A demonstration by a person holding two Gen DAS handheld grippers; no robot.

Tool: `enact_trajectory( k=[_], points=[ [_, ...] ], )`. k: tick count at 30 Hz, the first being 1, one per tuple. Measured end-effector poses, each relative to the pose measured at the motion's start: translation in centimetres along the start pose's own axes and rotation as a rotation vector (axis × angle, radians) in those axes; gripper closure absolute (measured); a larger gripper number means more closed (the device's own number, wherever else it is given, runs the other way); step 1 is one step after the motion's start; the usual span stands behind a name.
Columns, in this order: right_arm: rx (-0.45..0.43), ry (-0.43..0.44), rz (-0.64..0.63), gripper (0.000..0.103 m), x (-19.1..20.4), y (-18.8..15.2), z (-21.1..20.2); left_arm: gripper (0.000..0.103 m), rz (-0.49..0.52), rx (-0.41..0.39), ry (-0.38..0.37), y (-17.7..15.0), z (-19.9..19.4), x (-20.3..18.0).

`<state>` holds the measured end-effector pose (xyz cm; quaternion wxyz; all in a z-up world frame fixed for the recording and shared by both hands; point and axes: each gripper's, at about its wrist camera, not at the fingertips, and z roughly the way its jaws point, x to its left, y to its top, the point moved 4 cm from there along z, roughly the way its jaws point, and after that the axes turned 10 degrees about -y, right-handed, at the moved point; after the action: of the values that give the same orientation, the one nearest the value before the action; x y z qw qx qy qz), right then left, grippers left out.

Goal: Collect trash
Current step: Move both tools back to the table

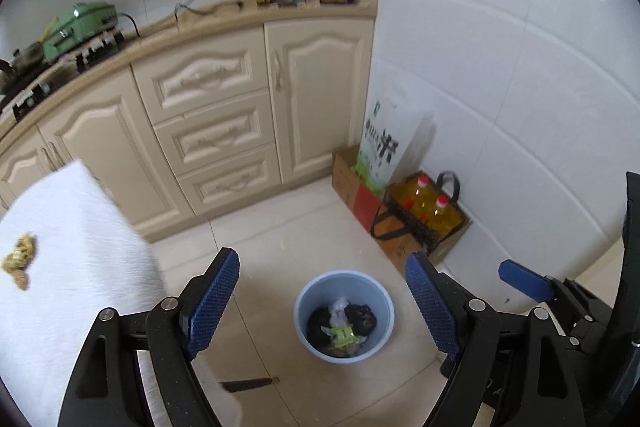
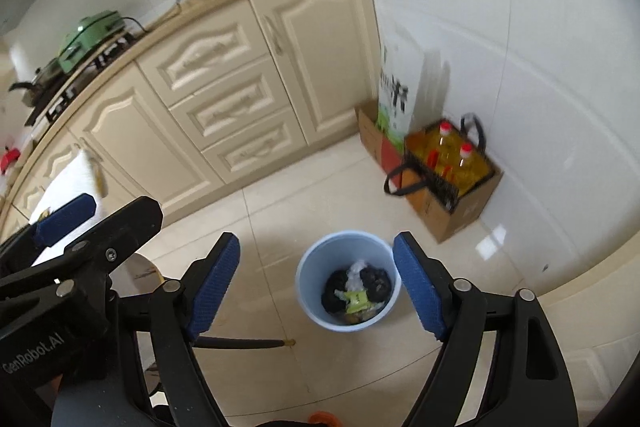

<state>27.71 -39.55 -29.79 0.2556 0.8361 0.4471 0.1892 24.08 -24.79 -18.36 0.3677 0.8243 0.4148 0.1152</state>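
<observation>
Both tongs, left (image 1: 322, 301) and right (image 2: 316, 285), stood spread and empty above the part-filled blue bin (image 1: 380, 291), while crumpled wrappers (image 1: 18, 261) remained on the white tabletop (image 1: 80, 227).

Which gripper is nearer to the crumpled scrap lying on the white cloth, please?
The left. The left gripper hangs open over the floor beside the white cloth that holds the scrap; the right gripper is beyond it, on the far side from the cloth.
</observation>
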Motion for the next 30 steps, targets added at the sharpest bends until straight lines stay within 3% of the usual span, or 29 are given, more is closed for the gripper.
enact_trajectory(
  k=[3, 10, 15, 22, 30],
  points=[
    [-0.055, 0.002, -0.03, 0.016, 1.7, 0.3, -3.3, 0.018, -0.003, -0.07, -0.001, -0.6, -4.9, 0.6],
    [-0.146, 0.04, -0.106, 0.012, 7.6, 0.3, -8.9, 0.009, -0.02, -0.221, 0.073, -3.5, -15.7, 4.8],
    [-0.171, 0.105, -0.159, 0.009, 13.4, -0.2, -10.8, 0.006, -0.047, -0.273, 0.176, -6.7, -21.0, 10.1],
    [-0.134, 0.216, -0.274, 0.007, 22.8, -1.7, -10.3, 0.006, -0.149, -0.215, 0.305, -11.4, -24.2, 19.4],
    [-0.067, 0.242, -0.368, 0.007, 29.0, -2.8, -6.6, 0.008, -0.342, -0.058, 0.317, -15.8, -24.0, 29.5]
  ],
)
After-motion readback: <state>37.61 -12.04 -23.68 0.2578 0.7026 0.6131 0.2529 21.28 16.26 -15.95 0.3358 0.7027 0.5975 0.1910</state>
